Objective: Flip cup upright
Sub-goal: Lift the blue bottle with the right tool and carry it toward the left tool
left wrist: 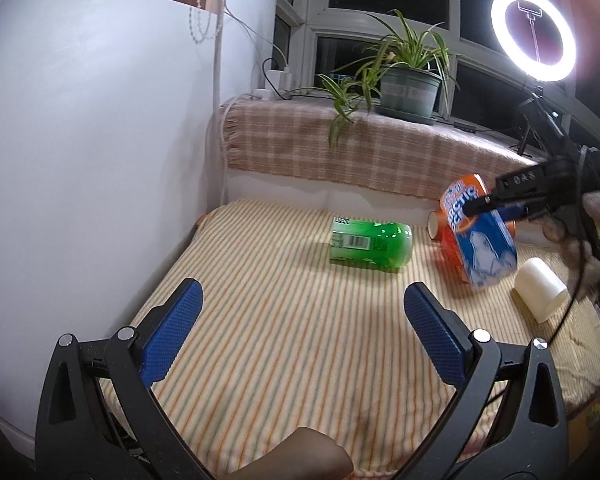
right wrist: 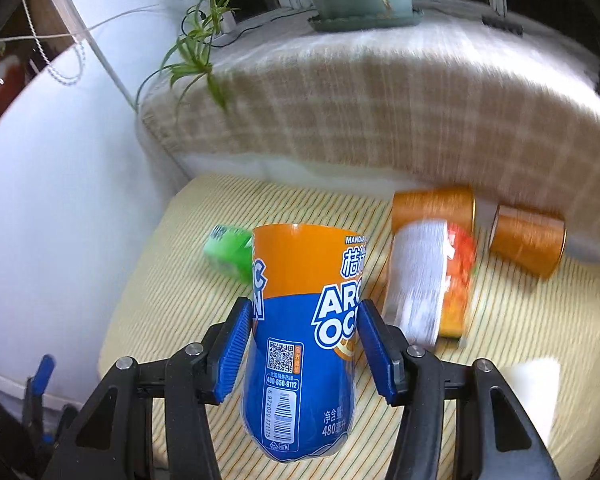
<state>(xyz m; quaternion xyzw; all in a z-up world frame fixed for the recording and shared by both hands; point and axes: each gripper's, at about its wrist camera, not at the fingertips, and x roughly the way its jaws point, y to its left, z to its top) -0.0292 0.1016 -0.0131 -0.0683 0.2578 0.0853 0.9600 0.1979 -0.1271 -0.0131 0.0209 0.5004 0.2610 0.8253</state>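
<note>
My right gripper [right wrist: 300, 344] is shut on an orange and blue cup [right wrist: 300, 320] cut from a drink bottle, holding it tilted above the striped cloth; in the left wrist view the cup [left wrist: 480, 240] hangs at the right, with the right gripper [left wrist: 492, 204] across it. My left gripper [left wrist: 300, 320] is open and empty, low over the near part of the cloth. A green cup [left wrist: 372, 245] lies on its side at the middle of the cloth.
A white cup [left wrist: 540, 294] lies on its side at the right. Two orange cups [right wrist: 434, 205] [right wrist: 528, 240] and a white and red cup [right wrist: 428, 280] lie on the cloth. A potted plant [left wrist: 408, 88] stands on the checked ledge [left wrist: 340, 152]. A white wall [left wrist: 80, 160] bounds the left.
</note>
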